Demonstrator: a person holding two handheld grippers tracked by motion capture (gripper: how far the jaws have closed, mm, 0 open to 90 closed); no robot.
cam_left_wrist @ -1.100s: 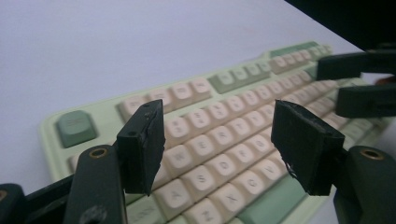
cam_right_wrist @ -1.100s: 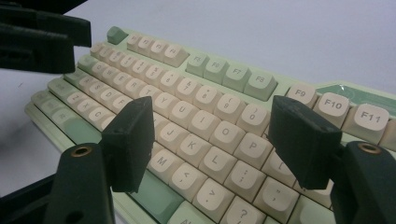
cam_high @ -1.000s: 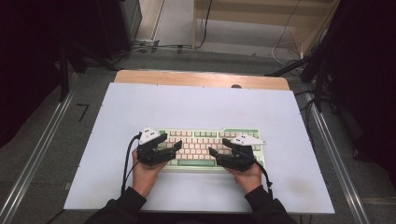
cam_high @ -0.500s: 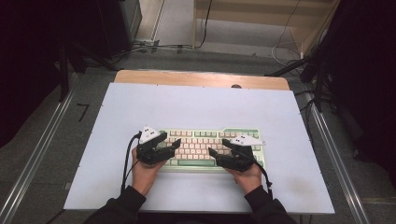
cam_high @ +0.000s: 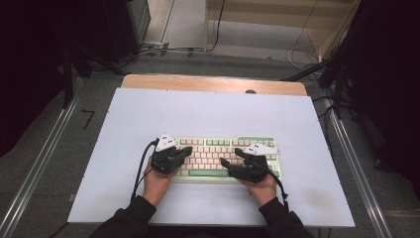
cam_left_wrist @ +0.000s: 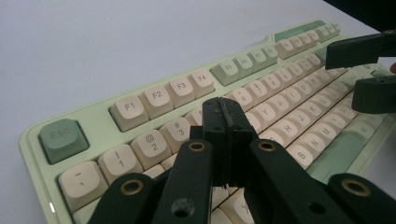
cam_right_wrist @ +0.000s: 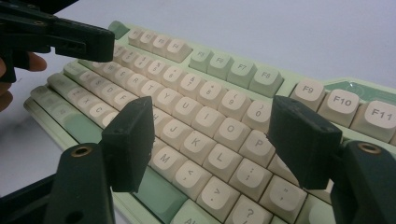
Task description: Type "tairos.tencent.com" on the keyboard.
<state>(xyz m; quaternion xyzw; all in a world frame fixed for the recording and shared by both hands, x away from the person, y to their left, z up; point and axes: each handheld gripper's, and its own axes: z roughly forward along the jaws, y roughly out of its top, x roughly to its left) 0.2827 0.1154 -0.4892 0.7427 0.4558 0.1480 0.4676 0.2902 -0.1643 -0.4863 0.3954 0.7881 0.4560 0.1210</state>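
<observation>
Mechanical keyboard (cam_high: 225,156) flat on the white tabletop (cam_high: 208,111), near the front edge and a little right of centre, long axis running left to right. Left tool (cam_high: 186,150) over the keyboard's left end, jaws pressed together with nothing between them — having just been closing — and the joined tip hanging above the number row around keys 3 and 4 (cam_left_wrist: 223,122). Right tool (cam_high: 229,157) over the right half, jaws spread wide and empty, with the letter keys J, K, L, O and P between them (cam_right_wrist: 205,133). Both tips pointing inward toward the middle of the board, so any key lies straight below and just ahead: the left half nearer the left tool, the right half nearer the right. No contact with a keycap to be made out. Room: broad bare tabletop beyond and to both sides; little between keyboard and near edge, where the hands sit.
</observation>
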